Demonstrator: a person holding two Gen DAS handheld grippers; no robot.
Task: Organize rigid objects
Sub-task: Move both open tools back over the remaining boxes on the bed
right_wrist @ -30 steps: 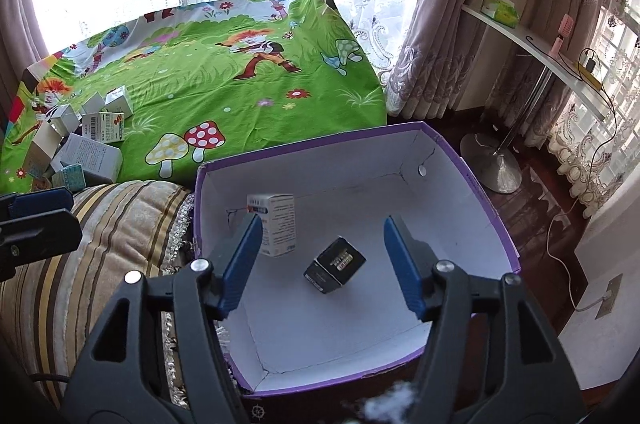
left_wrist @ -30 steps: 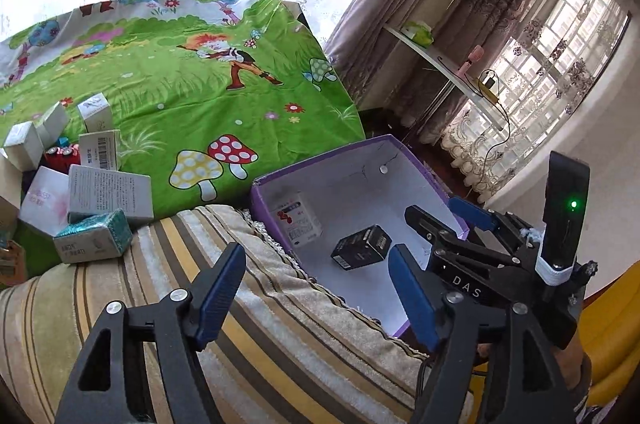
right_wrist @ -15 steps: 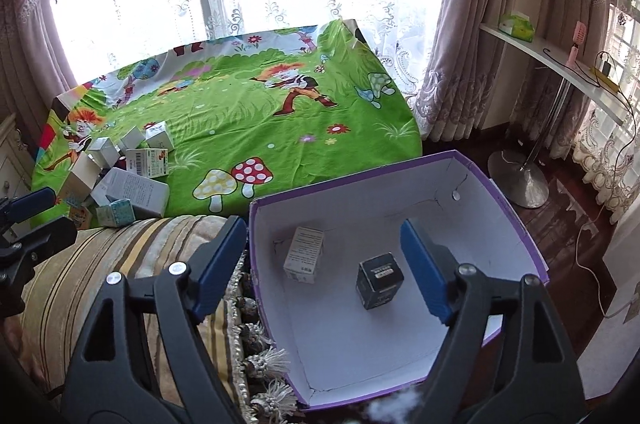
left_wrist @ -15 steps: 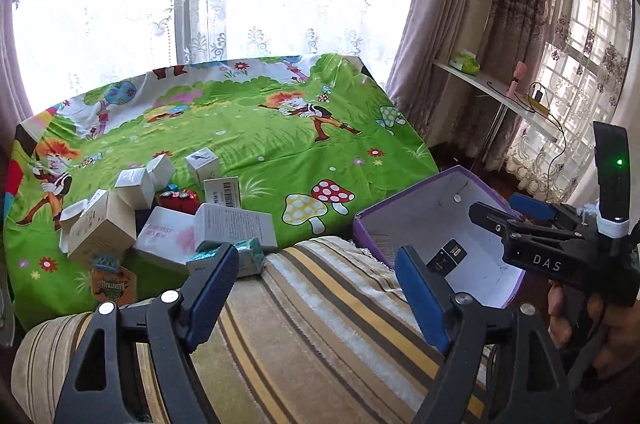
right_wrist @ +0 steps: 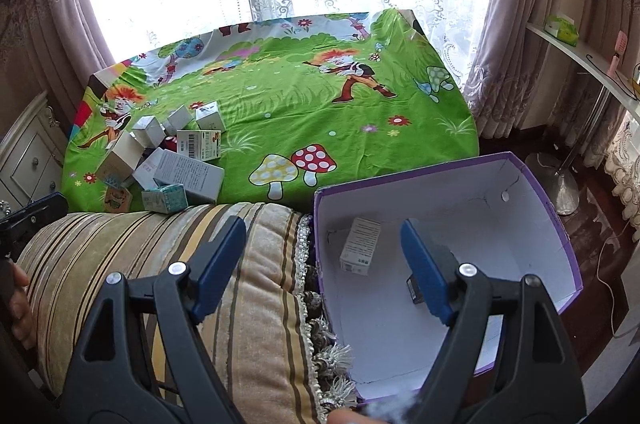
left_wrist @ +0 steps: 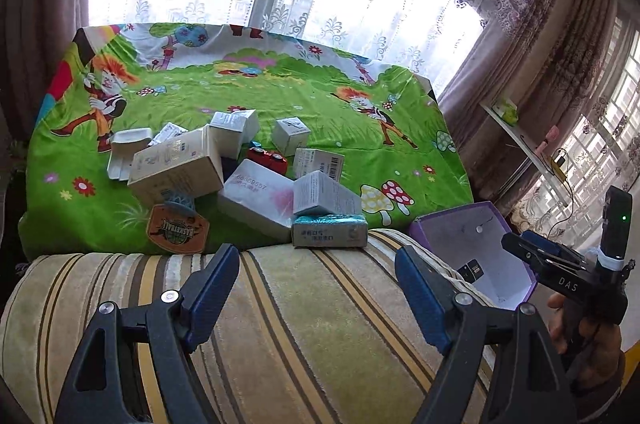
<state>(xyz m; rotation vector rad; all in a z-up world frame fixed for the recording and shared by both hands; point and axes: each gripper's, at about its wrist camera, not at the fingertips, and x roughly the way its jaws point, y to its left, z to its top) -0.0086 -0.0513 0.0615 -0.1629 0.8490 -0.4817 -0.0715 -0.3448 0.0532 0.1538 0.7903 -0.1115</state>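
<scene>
Two sets of fingers, both mine, hang spread and empty, having just been opening: my left gripper (left_wrist: 316,288) over the striped cushion (left_wrist: 304,336), my right gripper (right_wrist: 324,268) straddling the cushion's fringe and the purple box (right_wrist: 560,224). Beyond lies the bed under its green cartoon sheet (right_wrist: 320,112), with the pile of cartons (left_wrist: 240,176) at its near edge, the teal carton (left_wrist: 329,231) touching the cushion. Inside the box lie a white carton (right_wrist: 360,246) and a small black box (right_wrist: 414,290) (half hidden behind my right finger).
</scene>
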